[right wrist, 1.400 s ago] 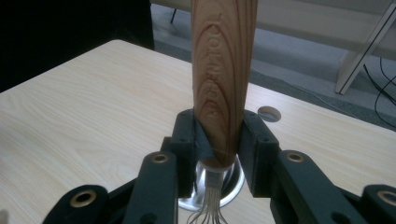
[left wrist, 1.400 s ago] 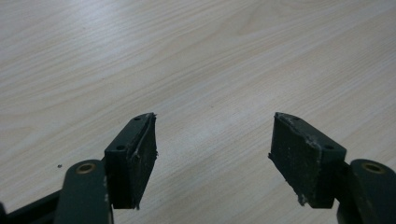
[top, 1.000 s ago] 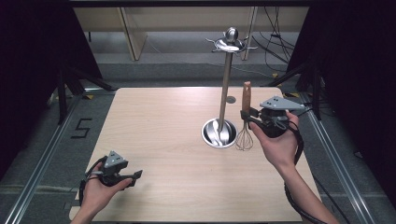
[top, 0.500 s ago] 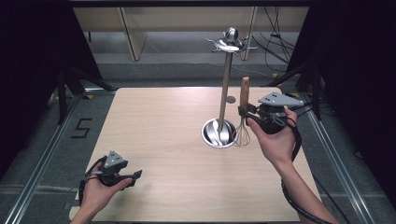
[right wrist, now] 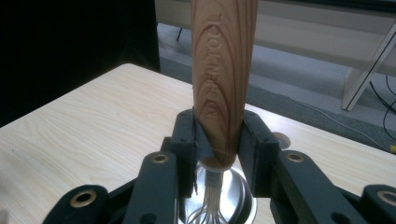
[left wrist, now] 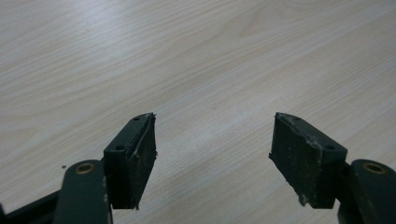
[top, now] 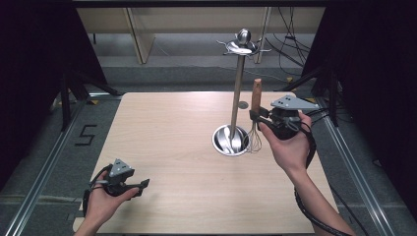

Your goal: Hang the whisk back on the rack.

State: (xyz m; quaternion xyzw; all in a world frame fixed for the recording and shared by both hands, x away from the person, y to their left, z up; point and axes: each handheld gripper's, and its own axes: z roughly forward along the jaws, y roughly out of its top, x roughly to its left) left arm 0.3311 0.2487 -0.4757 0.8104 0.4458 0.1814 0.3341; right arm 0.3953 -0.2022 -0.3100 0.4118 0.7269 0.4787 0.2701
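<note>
From above, the right gripper holds a whisk upright by the lower end of its wooden handle, wires hanging down. A second ago the whisk stood a little off to the right of the rack's round steel base; now it has drifted in, and the wires sit just beside the rim, close to the tall post. The hooks at the top of the rack are bare. My guess is the whisk is meant to hang up there, so this small shift is only lining up; the lift has not happened yet. The left gripper rests near the front left corner of the table, where it was a second ago, taking no part.

In the left gripper view its jaws stand wide apart with nothing between them, only pale wood grain below.

In the right gripper view the two black pads press on either side of the handle, right above the metal collar where the wires begin. The handle stands straight up, lettering running along it, and the shiny base shows underneath. The grip looks firm and low, which should leave the top end free for a hook.
</note>
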